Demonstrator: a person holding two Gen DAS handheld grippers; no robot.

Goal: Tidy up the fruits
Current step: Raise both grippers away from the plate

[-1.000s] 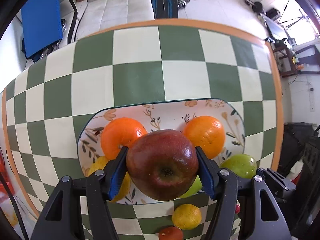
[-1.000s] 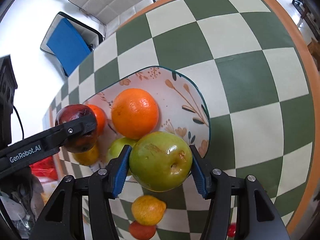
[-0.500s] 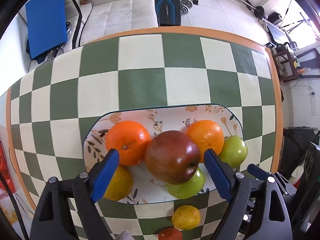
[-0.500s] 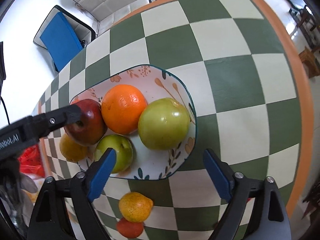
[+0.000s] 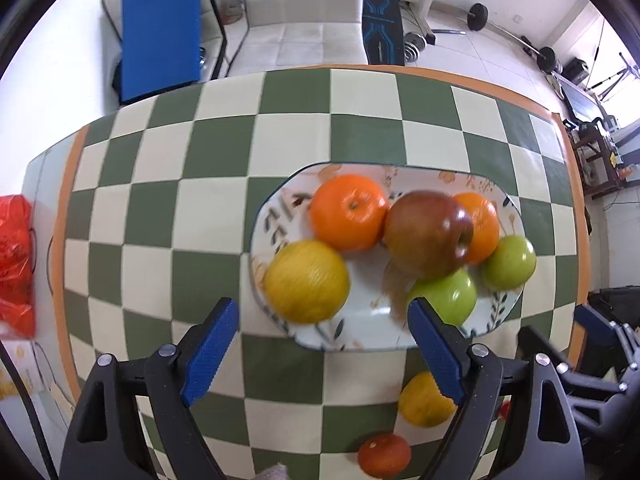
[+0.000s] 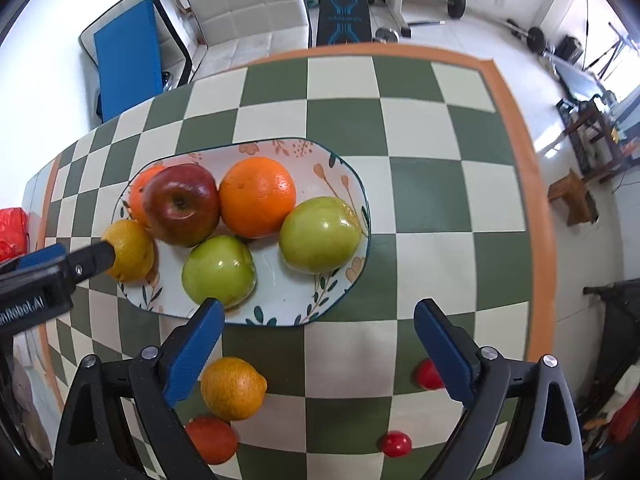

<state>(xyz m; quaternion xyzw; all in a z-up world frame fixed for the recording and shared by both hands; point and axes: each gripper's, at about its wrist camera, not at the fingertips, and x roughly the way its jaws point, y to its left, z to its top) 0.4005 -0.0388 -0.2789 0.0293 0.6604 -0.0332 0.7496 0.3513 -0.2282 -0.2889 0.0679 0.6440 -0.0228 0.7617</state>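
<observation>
A floral oval plate [image 6: 304,312] [image 5: 360,340] on the checkered table holds a red apple [image 6: 182,204] [image 5: 426,236], two oranges [image 6: 258,196] [image 5: 348,212], two green apples [image 6: 320,234] [image 6: 218,272] [image 5: 508,262] and a yellow citrus [image 5: 306,280] [image 6: 130,250]. My left gripper [image 5: 324,356] hovers open, just short of the plate's near left rim. Near the plate's front edge my right gripper [image 6: 320,350] is open too, nothing between its fingers. A loose yellow-orange fruit [image 6: 234,388] [image 5: 426,400] and a red-orange one [image 6: 212,440] [image 5: 384,454] lie on the table in front of the plate.
Two small red fruits [image 6: 428,374] [image 6: 396,444] lie on the table near my right fingers. A red bag [image 5: 14,264] sits off the table's left edge. Beyond the far edge stand a white sofa [image 6: 244,4], a blue panel [image 5: 160,32] and gym weights.
Both grippers let go of their apples, the red one and a green one, which now rest on the plate. Both grippers opened and pulled back toward me, the left one also shifting left.
</observation>
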